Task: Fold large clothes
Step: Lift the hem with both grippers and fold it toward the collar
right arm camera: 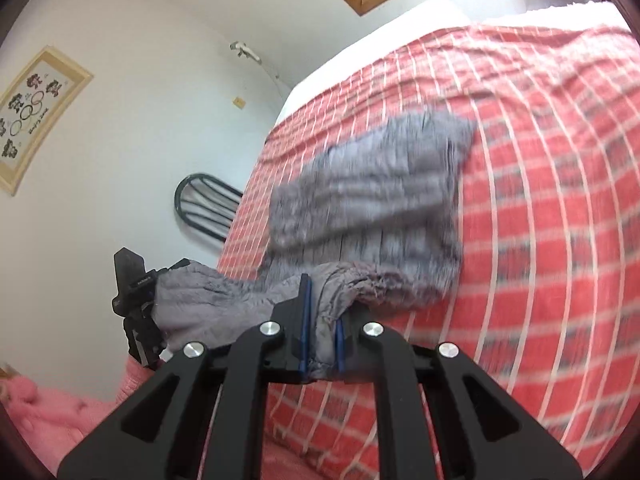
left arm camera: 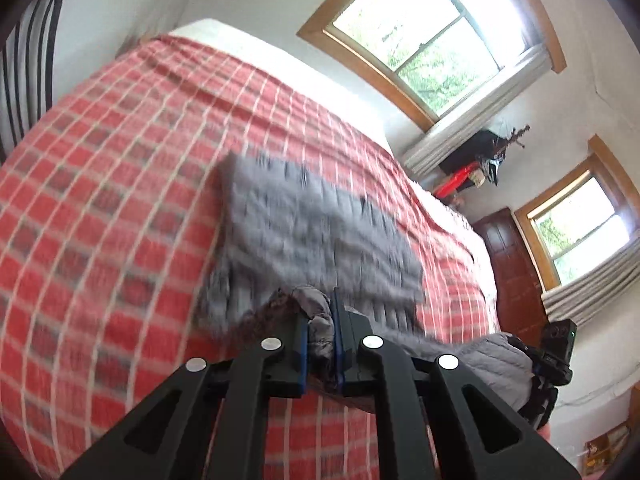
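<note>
The left hand-held gripper (left arm camera: 322,336) is clamped narrow on a bunched corner of a grey quilted garment (left arm camera: 316,232), and the right hand-held gripper (right arm camera: 322,326) pinches the matching corner in the same way, crumpled cloth squeezed between its blue pads (right arm camera: 305,320). In the left wrist view the right gripper shows at about 4 o'clock, with the near hem of the garment stretched between the two. The rest of the garment lies on a bed covered by a red checked bedspread (left arm camera: 120,200), running away from the grippers toward 12 o'clock in both views, its far part flat and its near part lifted clear of the cover. The cloth looks soft, padded and light; it sags between the two holds and gathers into folds at the pads, so it will likely droop and drag rather than keep a shape. Holding the two corners of one edge, as now, seems the sound grip, since it keeps that edge taut enough to lay over the far part. The frames are blurred, so finer stitching and any fastening cannot be told.
</note>
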{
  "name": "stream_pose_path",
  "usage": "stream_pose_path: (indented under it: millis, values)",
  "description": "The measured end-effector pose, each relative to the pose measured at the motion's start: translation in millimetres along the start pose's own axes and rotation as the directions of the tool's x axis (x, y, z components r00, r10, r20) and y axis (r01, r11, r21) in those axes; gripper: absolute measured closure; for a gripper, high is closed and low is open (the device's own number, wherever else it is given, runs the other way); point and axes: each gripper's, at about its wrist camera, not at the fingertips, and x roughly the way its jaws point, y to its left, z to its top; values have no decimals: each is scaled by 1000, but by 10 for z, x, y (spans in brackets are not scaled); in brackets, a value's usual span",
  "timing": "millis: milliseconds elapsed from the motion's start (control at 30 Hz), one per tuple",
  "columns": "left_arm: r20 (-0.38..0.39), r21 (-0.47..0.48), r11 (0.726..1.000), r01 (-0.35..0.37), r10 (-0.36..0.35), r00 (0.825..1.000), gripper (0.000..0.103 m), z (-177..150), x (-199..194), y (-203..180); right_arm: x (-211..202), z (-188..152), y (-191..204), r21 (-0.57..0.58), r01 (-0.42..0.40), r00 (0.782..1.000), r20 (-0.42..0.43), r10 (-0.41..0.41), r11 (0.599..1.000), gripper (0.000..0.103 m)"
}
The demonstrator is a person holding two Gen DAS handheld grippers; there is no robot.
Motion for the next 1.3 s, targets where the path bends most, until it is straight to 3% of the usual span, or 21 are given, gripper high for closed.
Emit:
stream_pose_path:
  millis: [233, 433, 633, 800, 933, 1100, 1167, 1267, 1300]
  values:
    - [20, -7, 999, -40, 40, 999, 94, 778, 577, 77, 337, 770, -253, 55, 6, 1000, 19, -7, 998, 94]
    - [-23, -33, 994, -106, 105, 994, 94, 1290, 1281, 296, 841, 1324, -632, 140, 56, 998, -15, -55, 989, 94]
    - [-125, -60, 987, -147, 138, 982, 94, 1464, 1933, 602, 1338, 1610, -1042, 217, 95, 994, -74, -81, 972, 94]
    - [-183, -94, 987, -133, 115, 976, 90, 1512, 2247, 798, 1552, 1707, -1260, 262, 101, 991, -110, -75, 960, 89]
    - [-222, -128, 987, -92, 62, 973, 88, 1573, 2260, 845, 1549, 1731, -1359, 306, 67, 991, -129, -28, 950, 86]
    - [-216, -226, 973, 43, -93, 972, 76, 1675, 2010, 894, 1366, 1702, -1369, 335, 0, 993, -109, 39, 942, 72]
    - [-202, -261, 961, 90, -145, 968, 74, 1674, 1865, 908, 1278, 1681, -1319, 317, 7, 995, -93, 23, 948, 67]
    - [-180, -311, 939, 147, -210, 961, 67, 1609, 1674, 922, 1142, 1604, -1201, 260, 68, 996, -76, -49, 963, 42]
    - [-167, -316, 936, 152, -213, 963, 65, 1570, 1583, 926, 1127, 1572, -1165, 242, 84, 995, -79, -66, 967, 42]
